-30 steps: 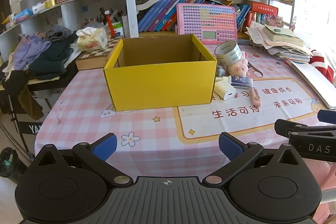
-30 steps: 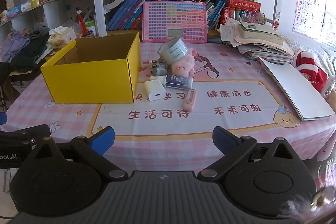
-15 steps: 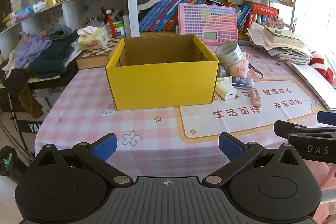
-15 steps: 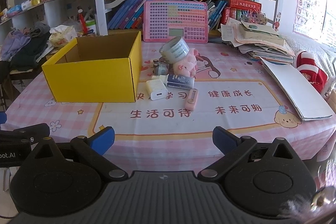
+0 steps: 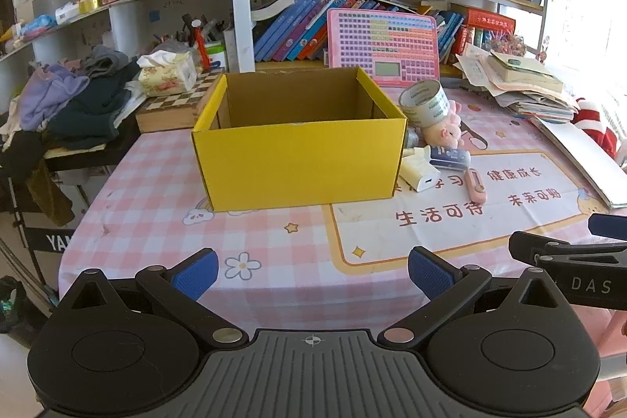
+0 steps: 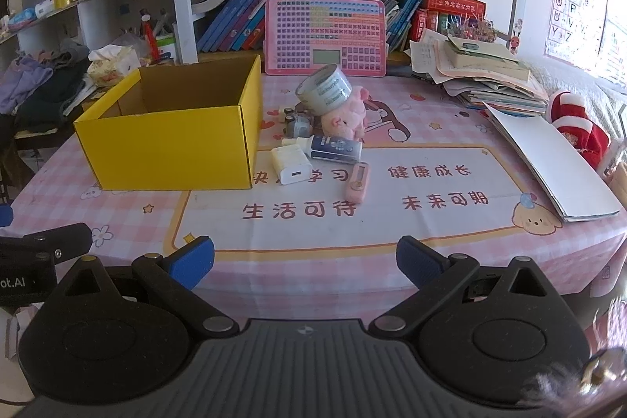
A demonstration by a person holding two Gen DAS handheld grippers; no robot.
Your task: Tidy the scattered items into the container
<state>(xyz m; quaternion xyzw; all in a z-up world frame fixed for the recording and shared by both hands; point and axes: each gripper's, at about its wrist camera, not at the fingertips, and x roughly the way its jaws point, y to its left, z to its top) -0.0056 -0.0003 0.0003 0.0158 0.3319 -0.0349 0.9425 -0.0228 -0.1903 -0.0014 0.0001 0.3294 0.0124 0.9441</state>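
An open yellow cardboard box (image 5: 299,163) (image 6: 172,143) stands on the pink checked tablecloth; I see nothing inside it. To its right lies a cluster: a tape roll (image 6: 325,89), a pink plush pig (image 6: 345,118), a dark blue tube (image 6: 333,147), a white charger (image 6: 292,165), a pink utility knife (image 6: 358,183) and a small grey item (image 6: 298,124). My left gripper (image 5: 311,271) is open and empty at the near table edge, in front of the box. My right gripper (image 6: 305,257) is open and empty, in front of the cluster.
A pink keyboard toy (image 6: 325,36) leans against the bookshelf behind the items. A stack of papers and books (image 6: 486,73) and a white notebook (image 6: 548,163) lie at the right. A tissue box (image 5: 168,75) and clothes (image 5: 66,104) sit left.
Both views have shifted slightly; the box and items appear a little closer. Nothing on the table has moved and both grippers stay open.
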